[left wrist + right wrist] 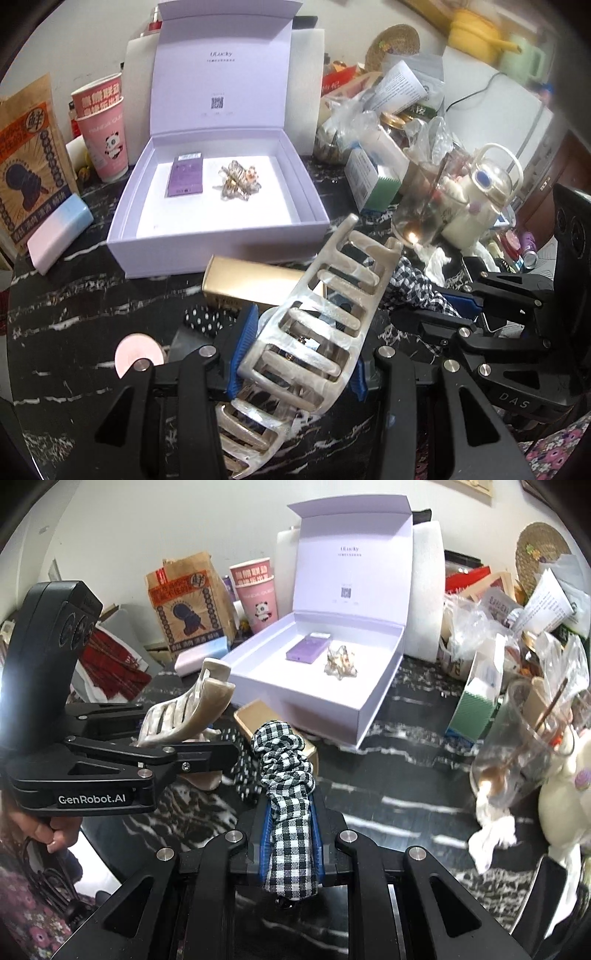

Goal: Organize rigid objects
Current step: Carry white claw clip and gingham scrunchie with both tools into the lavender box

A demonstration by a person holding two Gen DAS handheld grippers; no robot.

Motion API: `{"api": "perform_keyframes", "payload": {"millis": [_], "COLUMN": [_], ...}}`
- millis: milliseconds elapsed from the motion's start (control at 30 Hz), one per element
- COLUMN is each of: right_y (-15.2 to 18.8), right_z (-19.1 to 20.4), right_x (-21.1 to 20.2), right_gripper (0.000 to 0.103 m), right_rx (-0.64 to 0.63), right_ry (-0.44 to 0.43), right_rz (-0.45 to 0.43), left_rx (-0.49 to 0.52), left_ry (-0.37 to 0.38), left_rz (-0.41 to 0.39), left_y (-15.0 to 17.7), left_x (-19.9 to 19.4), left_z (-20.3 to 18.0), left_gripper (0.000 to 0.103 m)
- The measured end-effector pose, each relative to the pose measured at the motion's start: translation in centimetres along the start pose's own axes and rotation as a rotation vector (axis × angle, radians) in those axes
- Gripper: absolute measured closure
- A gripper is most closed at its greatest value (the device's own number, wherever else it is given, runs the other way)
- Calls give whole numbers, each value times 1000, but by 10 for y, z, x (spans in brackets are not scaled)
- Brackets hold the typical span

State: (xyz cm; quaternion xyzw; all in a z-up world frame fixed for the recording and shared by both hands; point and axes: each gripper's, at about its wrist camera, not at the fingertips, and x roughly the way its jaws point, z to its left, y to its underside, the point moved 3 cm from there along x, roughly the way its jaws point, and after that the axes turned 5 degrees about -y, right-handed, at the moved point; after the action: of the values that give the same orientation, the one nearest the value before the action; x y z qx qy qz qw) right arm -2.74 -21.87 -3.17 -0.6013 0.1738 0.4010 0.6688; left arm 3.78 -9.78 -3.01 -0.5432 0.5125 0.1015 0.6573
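left gripper (295, 354) is clamped on a big pearly hair clip (314, 325), blue pads tight on both sides; the clip's long axis runs from lower left to upper right in the left wrist view, teeth end pointing up toward the open lilac box (221, 236). right gripper (291, 845) is closed on a black-and-white checked scrunchie (288, 786), which lies along the fingers and points away toward the same box. both are held above the black marble table (92, 295), just in front of the box. a gold carton (251, 280) lies on the table under the clip. inside the box: a purple card box (184, 177) and a clear sparkly clip (236, 181) side by side. right wrist view alone shows the hand (48, 830) on the left tool's handle and "genrobot.ai" on its body; left wrist view alone shows a pink round disc (138, 354) on the table and "das" on the right tool. box lid reads "ulucky". pink cup (105, 144) with a panda stands left of the box.
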Motion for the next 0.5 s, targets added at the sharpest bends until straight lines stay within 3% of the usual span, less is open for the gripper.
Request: {"api": "perform_keyframes", "payload": {"millis": [500], "right_y": [-56], "right_z": [-10], "right_x": [-1], "right_gripper": [85], "right_rx": [-83], "right_ry": [9], "right_rz": [-75], "left_rx": [22], "left_ry": [-22], "left_rz": [-84], "left_y": [-52], "left_x": [-4], "left_z": [9], "left_gripper": [60]}}
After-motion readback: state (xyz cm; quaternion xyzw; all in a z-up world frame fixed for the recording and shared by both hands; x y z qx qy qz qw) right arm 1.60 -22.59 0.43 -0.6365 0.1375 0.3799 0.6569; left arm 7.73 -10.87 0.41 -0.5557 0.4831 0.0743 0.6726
